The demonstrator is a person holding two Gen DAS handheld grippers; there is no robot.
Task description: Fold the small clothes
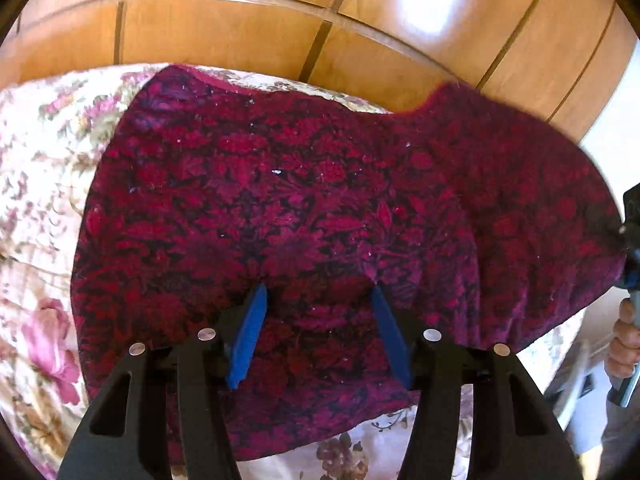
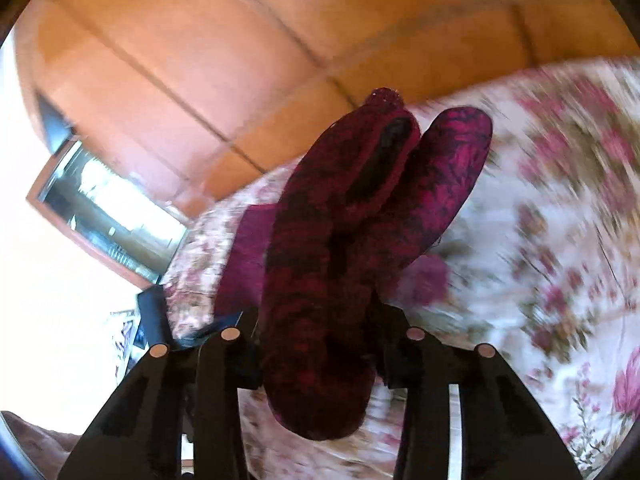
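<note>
Lying on: a bed cover [image 1: 44,184] of pale cloth printed with pink roses and green-brown leaves, soft and rumpled; it fills the left, near and right of both views.
Room: a glossy orange-brown wooden wall [image 1: 248,28] of panels split by dark grooves stands at the far side; in the right wrist view a framed window [image 2: 108,208] shows at far left, very bright.
Garment: a dark red garment [image 1: 304,208] with a black floral pattern, spread over the bed cover in the left wrist view, its long axis running left to right; the right end lifts off the bed toward the right gripper.
Texture: thick, fuzzy, knit-like cloth with bits of white lint; edges rounded, a curved notch on the far edge.
Left gripper [image 1: 318,300]: black arms with blue fingers [image 1: 250,340], spread wide apart, tips resting on the garment's near middle, gripping nothing.
Right gripper [image 2: 320,344]: closed on a bunched fold of the garment [image 2: 320,288], which stands up between the black arms and points away toward the far wall, its far part splitting into two rounded lobes; this view is blurred.
Hand: the person's hand [image 1: 622,344] on the right gripper's handle at the right edge of the left wrist view.
</note>
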